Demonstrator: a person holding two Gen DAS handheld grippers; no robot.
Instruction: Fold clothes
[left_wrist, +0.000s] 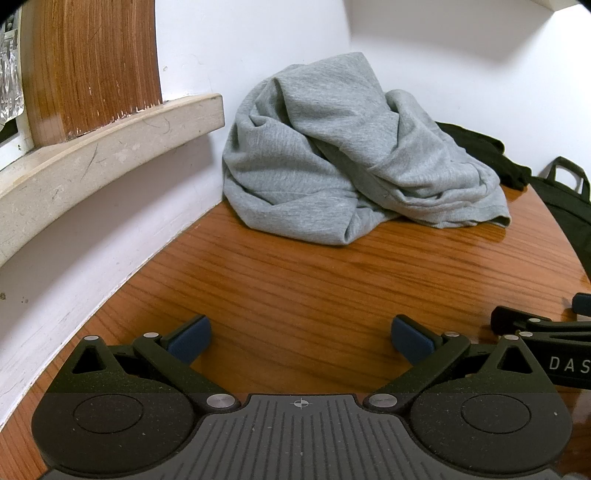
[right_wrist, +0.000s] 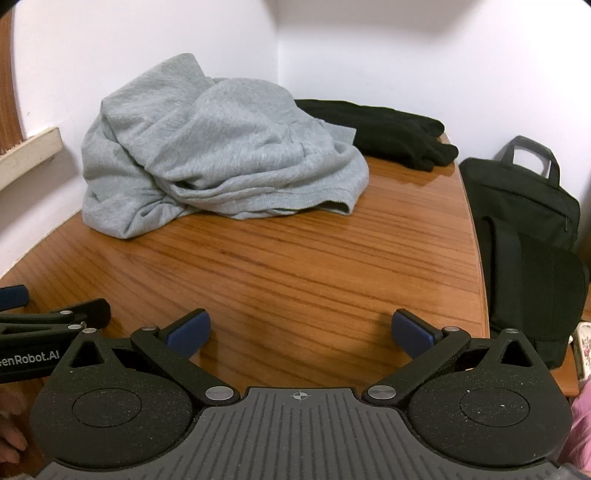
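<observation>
Both tools, the left tool (left_wrist: 301, 334) and the right tool (right_wrist: 301, 330), hover side by side over the bare near part of the desk (right_wrist: 295, 266) with jaws spread wide and nothing between them. The crumpled grey garment (left_wrist: 332, 158) lies heaped at the desk's far corner against the wall, black clothing (right_wrist: 388, 133) just behind it. Best reach in together, pinch a hem edge each, and drag it flat onto open wood.
</observation>
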